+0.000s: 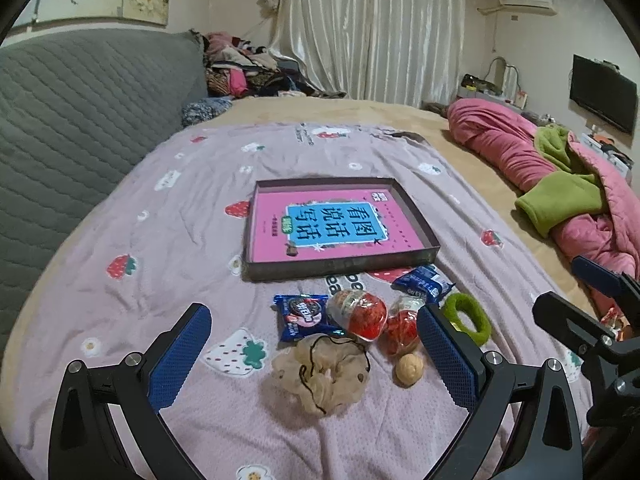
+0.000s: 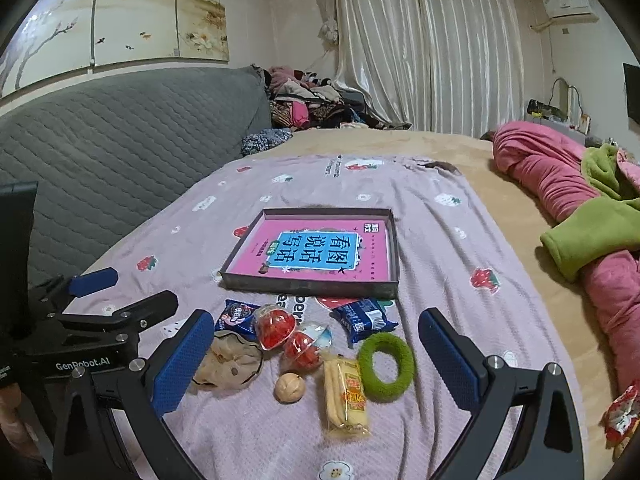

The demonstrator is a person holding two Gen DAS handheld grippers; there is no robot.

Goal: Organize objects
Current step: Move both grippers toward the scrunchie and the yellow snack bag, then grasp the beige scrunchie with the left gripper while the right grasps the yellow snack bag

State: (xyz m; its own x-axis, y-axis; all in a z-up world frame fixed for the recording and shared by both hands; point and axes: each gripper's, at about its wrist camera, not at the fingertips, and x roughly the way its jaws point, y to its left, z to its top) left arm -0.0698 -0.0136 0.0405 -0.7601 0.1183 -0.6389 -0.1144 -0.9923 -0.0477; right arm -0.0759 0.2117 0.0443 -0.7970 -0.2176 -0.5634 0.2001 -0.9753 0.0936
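Both sets of jaws stand wide apart and hold nothing. The left gripper (image 1: 314, 354) hangs low over the near end of the bed, its blue pads framing a beige hair net (image 1: 320, 376) with a dark drawstring, a walnut (image 1: 409, 369) and two clear domed jelly cups (image 1: 358, 314) with red filling. The right gripper (image 2: 316, 364) is level with it, just right of it, and frames a yellow biscuit pack (image 2: 346, 394) and a green fuzzy ring (image 2: 386, 366).

All of these look light. The net is limp and would bunch, so pinch its gathered middle. The walnut is hard and round and may roll out of a pinch; take it across its widest part. The cups are slick, thin plastic, best held gently by the rim. The two blue cookie packets (image 2: 364, 318) crinkle and their contents could crack, so grip the sealed ends. The ring is soft and easy to take by one side of the loop.

The shallow box (image 1: 340, 266) with a pink book (image 1: 332, 220) in it lies just beyond the pile on the strawberry-print sheet (image 1: 120, 220), the likely place for everything
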